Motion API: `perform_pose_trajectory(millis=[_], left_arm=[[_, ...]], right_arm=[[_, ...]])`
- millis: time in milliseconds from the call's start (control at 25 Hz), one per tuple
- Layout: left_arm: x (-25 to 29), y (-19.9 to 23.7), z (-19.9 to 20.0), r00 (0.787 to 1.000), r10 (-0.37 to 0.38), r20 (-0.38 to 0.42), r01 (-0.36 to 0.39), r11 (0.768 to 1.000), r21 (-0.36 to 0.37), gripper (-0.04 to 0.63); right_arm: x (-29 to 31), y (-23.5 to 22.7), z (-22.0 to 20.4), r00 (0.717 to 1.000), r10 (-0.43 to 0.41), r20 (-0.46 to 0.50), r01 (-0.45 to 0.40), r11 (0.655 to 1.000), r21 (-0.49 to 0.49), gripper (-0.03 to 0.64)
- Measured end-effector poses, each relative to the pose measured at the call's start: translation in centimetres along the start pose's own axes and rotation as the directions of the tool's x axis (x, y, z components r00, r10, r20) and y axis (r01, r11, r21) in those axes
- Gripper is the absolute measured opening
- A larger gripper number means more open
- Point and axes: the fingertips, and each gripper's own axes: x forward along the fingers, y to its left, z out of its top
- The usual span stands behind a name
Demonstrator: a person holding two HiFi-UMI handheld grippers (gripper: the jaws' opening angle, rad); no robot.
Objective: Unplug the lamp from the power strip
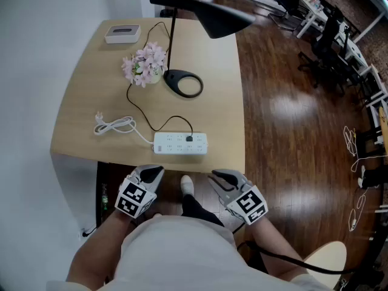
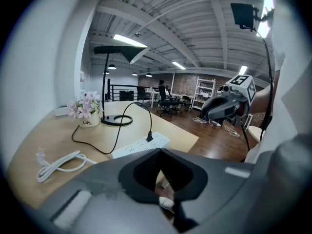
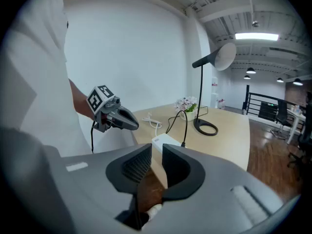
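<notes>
Both claws hang short of the surface (image 1: pixel 221 111), at its 6 o'clock edge: the left claw (image 1: pixel 154 172) has its tips drawn together on nothing, and the right claw (image 1: pixel 219 176) stands a little parted, also empty. The power strip (image 1: pixel 180 143) lies dead ahead at 12 o'clock, near that edge, with the lamp's black plug (image 1: pixel 189 138) seated just toward its 3 o'clock side. The plug looks small, hard and smooth, so expect it to slip; pinch its body low, not the limp black cord (image 1: pixel 136 105), which would only bend and strain. The strip looks light and will likely lift or slide with the pull, so press down on its 9 o'clock half, where its own white cable (image 1: pixel 115 126) leaves, while you draw the plug straight up. The lamp (image 1: pixel 212 18) stands well off at 12 o'clock, beside the flower pot (image 1: pixel 145 64)
</notes>
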Motion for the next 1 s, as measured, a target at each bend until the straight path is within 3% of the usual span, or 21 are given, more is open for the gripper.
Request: perform_pose_trajectory(millis=[320,480,800,1000], left_arm=[[10.6,4.3,1.3,0.993,0.033,-0.111,-0.034,0.999,-0.003,0.002],[13.0,5.5,-0.4,0.98,0.038,-0.196,-0.046,0.998,-0.033,0.002],[15.7,5.7,-1.7,0.96,0.007,-0.281,-0.025,0.998,-0.058,0.002],[15.9,5.7,-2.0,0.949,0.002,-0.314,-0.017,0.999,-0.046,0.002]], right_arm=[[7.6,-9.8,-0.5,0.985,0.148,-0.092,-0.159,0.979,-0.13,0.091],[11.8,-10.8,-1.8,0.963,0.212,-0.166,-0.241,0.954,-0.178,0.097],[17.0,-11.0,-4.0,0.909,0.293,-0.297,-0.37,0.895,-0.249,0.112],[17.9,-10.8,-4.1,0.898,0.313,-0.31,-0.4,0.874,-0.277,0.066]])
